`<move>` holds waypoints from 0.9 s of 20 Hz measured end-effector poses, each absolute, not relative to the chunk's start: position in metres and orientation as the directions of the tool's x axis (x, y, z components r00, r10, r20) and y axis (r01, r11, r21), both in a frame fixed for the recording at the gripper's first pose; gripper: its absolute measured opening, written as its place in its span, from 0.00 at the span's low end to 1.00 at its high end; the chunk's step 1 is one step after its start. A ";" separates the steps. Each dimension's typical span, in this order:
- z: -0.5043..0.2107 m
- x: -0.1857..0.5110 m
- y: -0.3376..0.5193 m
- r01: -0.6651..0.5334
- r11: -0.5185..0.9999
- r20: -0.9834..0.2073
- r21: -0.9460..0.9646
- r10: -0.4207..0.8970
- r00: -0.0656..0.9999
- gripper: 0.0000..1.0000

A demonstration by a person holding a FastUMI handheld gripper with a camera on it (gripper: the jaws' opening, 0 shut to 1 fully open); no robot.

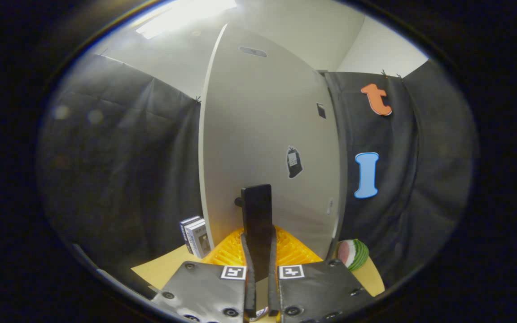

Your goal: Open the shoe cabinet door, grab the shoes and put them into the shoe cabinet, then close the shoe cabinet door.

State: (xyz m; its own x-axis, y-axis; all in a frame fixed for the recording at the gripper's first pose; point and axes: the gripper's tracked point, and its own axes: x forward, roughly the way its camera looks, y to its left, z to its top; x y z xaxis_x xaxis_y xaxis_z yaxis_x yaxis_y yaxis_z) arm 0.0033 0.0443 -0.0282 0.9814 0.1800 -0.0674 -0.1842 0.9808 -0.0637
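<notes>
Your gripper [259, 251] has both fingers pressed together on the black door handle [256, 211], which rises at twelve o'clock against the pale shoe cabinet door [267, 134]. The black sticker [294, 162] at one o'clock is too small to read. Boxes [194, 235] stand at ten o'clock on the tan table [164, 269], a watermelon slice [352, 254] at three.

One cabinet door [267, 134], one black handle [257, 220], two boxes [195, 235], one watermelon slice [353, 254]
</notes>
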 end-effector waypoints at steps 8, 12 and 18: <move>-0.016 -0.023 -0.051 -0.021 0.997 -0.048 -0.071 0.018 0.999 0.11; -0.010 -0.022 -0.092 0.027 0.997 -0.039 -0.067 -0.030 0.999 0.07; -0.009 -0.019 -0.128 0.025 0.999 -0.042 -0.026 -0.027 0.999 0.04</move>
